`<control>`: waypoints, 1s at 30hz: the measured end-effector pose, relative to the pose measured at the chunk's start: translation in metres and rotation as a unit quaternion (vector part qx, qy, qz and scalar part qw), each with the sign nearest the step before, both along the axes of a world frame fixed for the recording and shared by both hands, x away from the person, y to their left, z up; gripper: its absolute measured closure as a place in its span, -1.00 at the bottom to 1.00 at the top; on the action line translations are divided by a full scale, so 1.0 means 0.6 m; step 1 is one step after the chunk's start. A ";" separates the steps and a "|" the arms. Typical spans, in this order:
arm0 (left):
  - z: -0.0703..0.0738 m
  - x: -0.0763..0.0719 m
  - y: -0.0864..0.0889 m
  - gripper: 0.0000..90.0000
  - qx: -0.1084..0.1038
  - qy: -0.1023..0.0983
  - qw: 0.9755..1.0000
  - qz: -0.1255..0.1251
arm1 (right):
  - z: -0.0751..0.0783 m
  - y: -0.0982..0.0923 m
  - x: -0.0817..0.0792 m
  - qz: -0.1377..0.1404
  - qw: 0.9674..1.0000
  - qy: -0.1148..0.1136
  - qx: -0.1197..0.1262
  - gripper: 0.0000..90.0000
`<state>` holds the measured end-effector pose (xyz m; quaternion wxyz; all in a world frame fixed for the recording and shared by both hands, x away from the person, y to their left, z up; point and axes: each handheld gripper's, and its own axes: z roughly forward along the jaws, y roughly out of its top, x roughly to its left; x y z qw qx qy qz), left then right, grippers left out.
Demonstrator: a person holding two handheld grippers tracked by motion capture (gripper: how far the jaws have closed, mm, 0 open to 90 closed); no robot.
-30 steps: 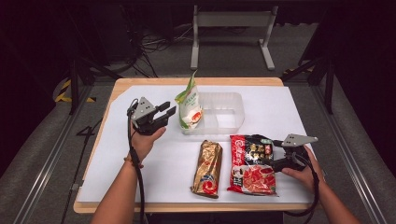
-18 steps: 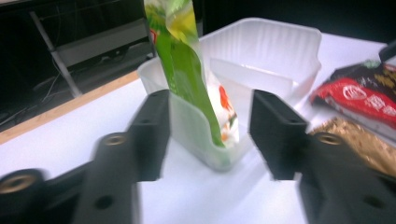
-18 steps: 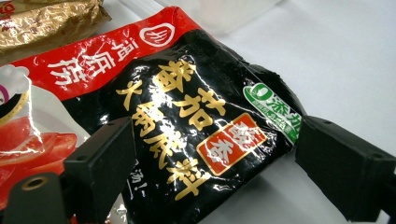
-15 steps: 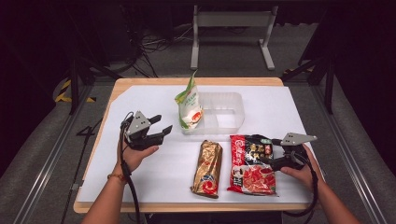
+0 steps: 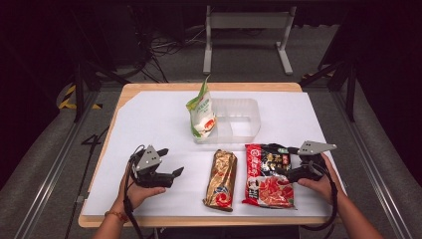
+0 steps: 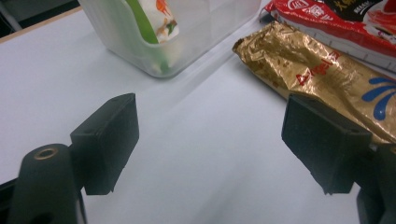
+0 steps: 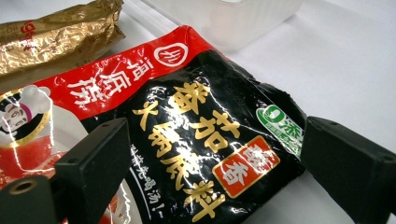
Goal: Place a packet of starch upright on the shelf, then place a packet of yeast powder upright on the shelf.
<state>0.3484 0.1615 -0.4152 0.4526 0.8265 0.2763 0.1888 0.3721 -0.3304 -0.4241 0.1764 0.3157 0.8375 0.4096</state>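
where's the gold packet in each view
high view: gold packet lies low centre, between the left gripper and the red and black packet.
left gripper view: upper right.
right gripper view: top left corner.
shared landmark: clear plastic tub.

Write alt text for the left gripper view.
The open left hand-held gripper has nothing between its two black jaws, only white table cover. Ahead stands a clear plastic tub holding a green and white pouch; to the right lies a crinkled gold foil packet beside a red packet.
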 end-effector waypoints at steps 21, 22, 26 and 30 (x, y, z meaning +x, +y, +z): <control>-0.022 -0.012 -0.005 -0.70 -0.014 0.033 0.999 -0.019 | 0.005 0.016 0.010 0.024 1.000 0.004 0.007 -0.78; -0.023 -0.013 -0.006 -0.71 -0.015 0.034 0.999 -0.023 | 0.007 0.016 0.010 0.026 1.000 0.005 0.013 -0.78; -0.023 -0.014 -0.018 -0.72 -0.016 0.041 0.998 -0.039 | 0.019 0.024 0.013 0.031 0.999 0.005 0.030 -0.77; -0.025 -0.017 -0.034 -0.72 -0.011 0.046 0.997 -0.056 | 0.022 0.043 0.015 0.040 0.999 0.003 0.015 -0.73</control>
